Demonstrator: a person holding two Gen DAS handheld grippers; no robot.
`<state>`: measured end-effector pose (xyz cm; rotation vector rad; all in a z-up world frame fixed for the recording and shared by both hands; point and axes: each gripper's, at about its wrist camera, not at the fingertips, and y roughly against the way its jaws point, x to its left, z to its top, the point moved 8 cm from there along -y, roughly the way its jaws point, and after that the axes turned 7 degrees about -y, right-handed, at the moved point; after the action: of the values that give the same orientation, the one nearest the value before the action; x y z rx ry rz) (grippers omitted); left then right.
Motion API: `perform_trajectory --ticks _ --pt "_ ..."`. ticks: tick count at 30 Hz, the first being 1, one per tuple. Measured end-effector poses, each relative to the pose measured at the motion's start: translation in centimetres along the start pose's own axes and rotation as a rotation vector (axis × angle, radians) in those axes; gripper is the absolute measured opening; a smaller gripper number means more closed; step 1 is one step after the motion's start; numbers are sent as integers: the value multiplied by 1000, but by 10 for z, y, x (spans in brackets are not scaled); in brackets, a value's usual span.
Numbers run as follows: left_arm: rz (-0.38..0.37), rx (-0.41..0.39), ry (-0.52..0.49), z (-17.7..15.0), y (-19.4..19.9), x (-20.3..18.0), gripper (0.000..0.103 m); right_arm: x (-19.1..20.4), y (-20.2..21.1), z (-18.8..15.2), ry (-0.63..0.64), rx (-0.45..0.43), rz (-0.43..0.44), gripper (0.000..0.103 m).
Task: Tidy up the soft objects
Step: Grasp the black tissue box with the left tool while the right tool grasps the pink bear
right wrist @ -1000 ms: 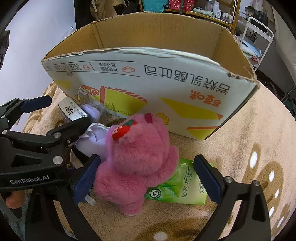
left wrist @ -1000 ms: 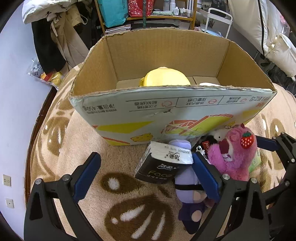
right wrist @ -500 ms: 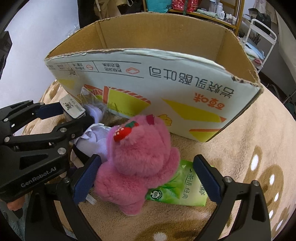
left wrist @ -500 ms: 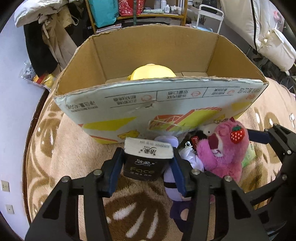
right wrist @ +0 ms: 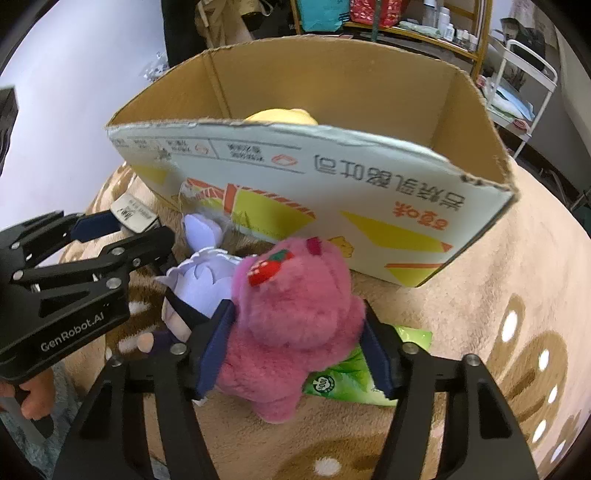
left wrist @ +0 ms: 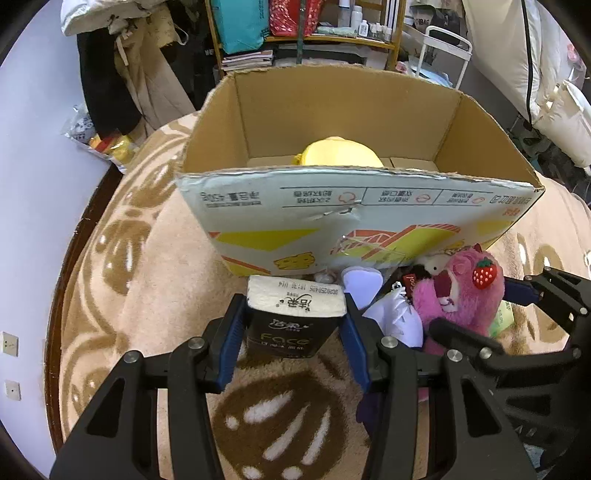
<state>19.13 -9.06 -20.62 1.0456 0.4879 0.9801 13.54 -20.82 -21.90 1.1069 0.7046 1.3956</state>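
My left gripper (left wrist: 293,332) is shut on a black tissue pack (left wrist: 291,317), held just in front of the open cardboard box (left wrist: 351,206). A yellow plush (left wrist: 340,153) lies inside the box. My right gripper (right wrist: 295,336) is shut on a pink plush bear (right wrist: 291,317) with a strawberry on its ear; the bear also shows in the left wrist view (left wrist: 461,295). A purple-and-white plush doll (right wrist: 201,280) lies between the two grippers on the blanket. The left gripper also shows in the right wrist view (right wrist: 122,229).
A green tissue pack (right wrist: 351,376) lies under the bear on the beige patterned blanket (left wrist: 147,288). A shelf (left wrist: 303,29) and hanging clothes (left wrist: 122,74) stand behind the box. A white wall (left wrist: 33,166) runs along the left.
My left gripper closed on the black tissue pack and raised it slightly. My right gripper closed on the pink bear. Both views sit higher over the box.
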Motion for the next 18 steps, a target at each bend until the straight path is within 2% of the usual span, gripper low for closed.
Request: perform_trajectory --ticks 8,18 --pt "46 -27 -26 -1 11 -3 49 -7 8 3 -10 -35 0 62" --pt "66 -32 -25 -2 15 0 49 -3 16 7 -31 -59 14 62"
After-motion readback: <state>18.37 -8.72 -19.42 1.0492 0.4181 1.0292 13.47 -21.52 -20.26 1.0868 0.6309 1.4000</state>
